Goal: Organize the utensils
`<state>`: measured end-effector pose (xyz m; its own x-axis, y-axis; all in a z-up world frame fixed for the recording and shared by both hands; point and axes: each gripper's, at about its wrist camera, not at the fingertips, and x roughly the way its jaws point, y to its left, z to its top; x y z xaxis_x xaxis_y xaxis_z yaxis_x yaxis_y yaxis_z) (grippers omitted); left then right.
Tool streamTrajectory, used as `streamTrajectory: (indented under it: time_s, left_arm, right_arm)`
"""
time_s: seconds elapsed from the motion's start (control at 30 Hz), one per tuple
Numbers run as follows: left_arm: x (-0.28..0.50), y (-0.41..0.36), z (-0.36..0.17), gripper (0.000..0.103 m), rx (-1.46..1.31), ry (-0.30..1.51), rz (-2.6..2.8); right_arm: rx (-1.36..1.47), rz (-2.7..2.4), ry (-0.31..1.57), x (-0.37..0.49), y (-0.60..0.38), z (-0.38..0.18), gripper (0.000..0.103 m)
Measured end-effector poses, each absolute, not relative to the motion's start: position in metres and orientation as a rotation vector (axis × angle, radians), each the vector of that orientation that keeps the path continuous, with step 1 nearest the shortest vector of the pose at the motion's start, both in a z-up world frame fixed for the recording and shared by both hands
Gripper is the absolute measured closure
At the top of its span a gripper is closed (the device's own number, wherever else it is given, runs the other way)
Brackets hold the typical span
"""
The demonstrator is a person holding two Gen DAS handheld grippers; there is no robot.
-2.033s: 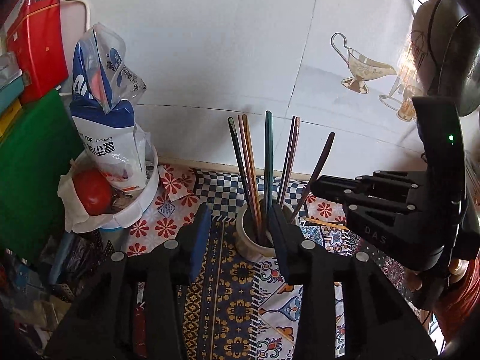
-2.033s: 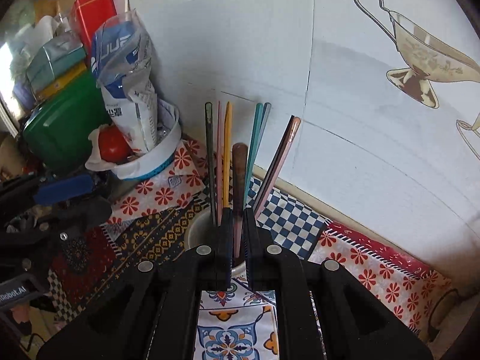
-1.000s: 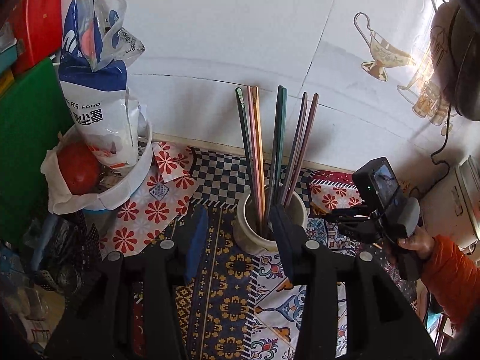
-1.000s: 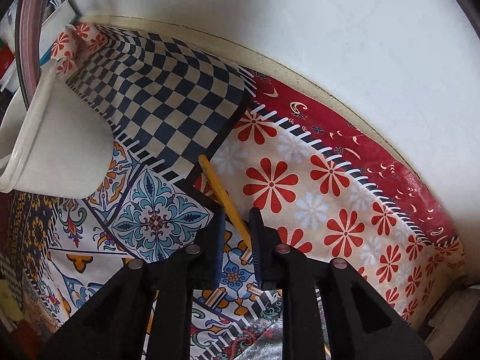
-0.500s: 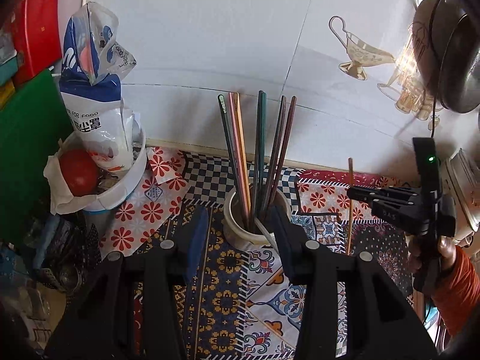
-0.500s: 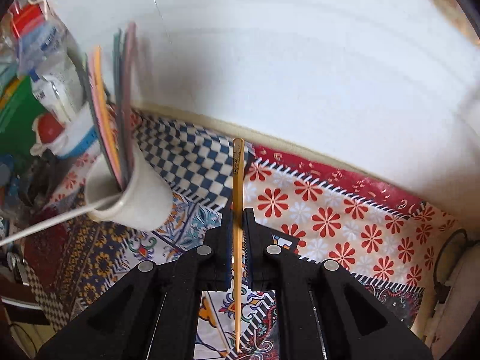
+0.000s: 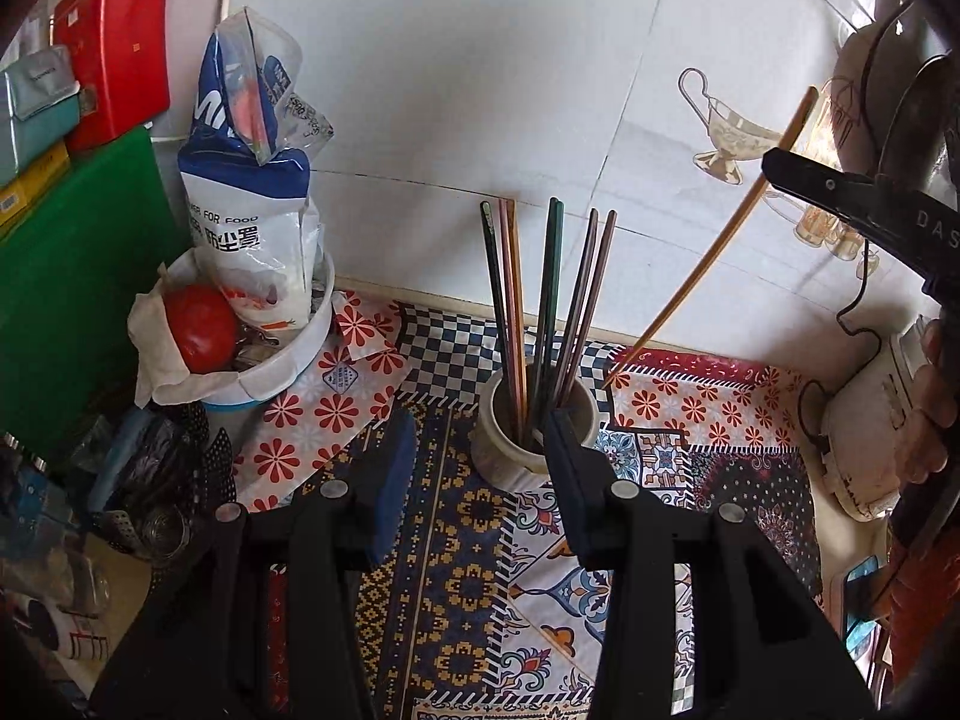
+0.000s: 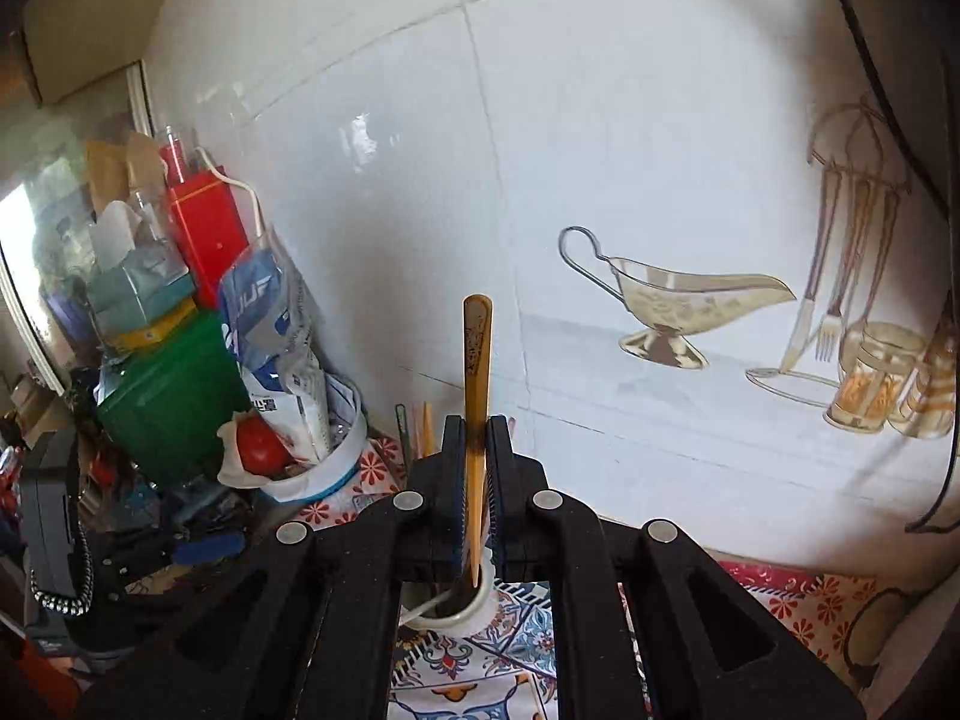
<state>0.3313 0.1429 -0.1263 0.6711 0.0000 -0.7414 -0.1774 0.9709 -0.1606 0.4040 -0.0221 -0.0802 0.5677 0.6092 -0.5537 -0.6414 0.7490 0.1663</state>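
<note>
A white cup point(image 7: 510, 462) stands on the patterned cloth point(image 7: 456, 570) and holds several coloured chopsticks point(image 7: 552, 300). My left gripper point(image 7: 480, 480) is open just in front of the cup. Its blue pad stays clear of the cup's left side, and its right finger overlaps the right rim. My right gripper point(image 7: 774, 165), high at the right, is shut on an orange chopstick point(image 7: 690, 294). The chopstick slants down, and its tip hangs just right of the cup. In the right wrist view the orange chopstick point(image 8: 477, 348) stands upright between the right gripper point(image 8: 477, 438) pads, above the cup point(image 8: 444, 609).
A white tub point(image 7: 282, 360) with a tomato point(image 7: 201, 327) and a blue-and-white bag point(image 7: 252, 204) sits left of the cup. Behind it are a green box point(image 7: 72, 276) and a red tin point(image 7: 114, 54). The tiled wall point(image 7: 480, 90) rises close behind. A white appliance point(image 7: 864, 420) stands at the right.
My right gripper closed on the orange chopstick lying on the cloth, then lifted it high and swung it toward the cup. My left gripper has barely shifted.
</note>
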Motion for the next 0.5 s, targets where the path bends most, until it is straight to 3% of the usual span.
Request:
streamTrajectory:
  time_s: [0.33,0.5]
  left_arm:
    - [0.315,0.148,-0.115,0.060,-0.231,0.800,0.126]
    - [0.309,0.139,-0.105,0.060,-0.199,0.775,0.108]
  right_arm:
    - [-0.202,0.733,0.785,0.406,0.018,-0.139,0.097]
    - [-0.193,0.722,0.876,0.405,0.008,-0.141,0.096]
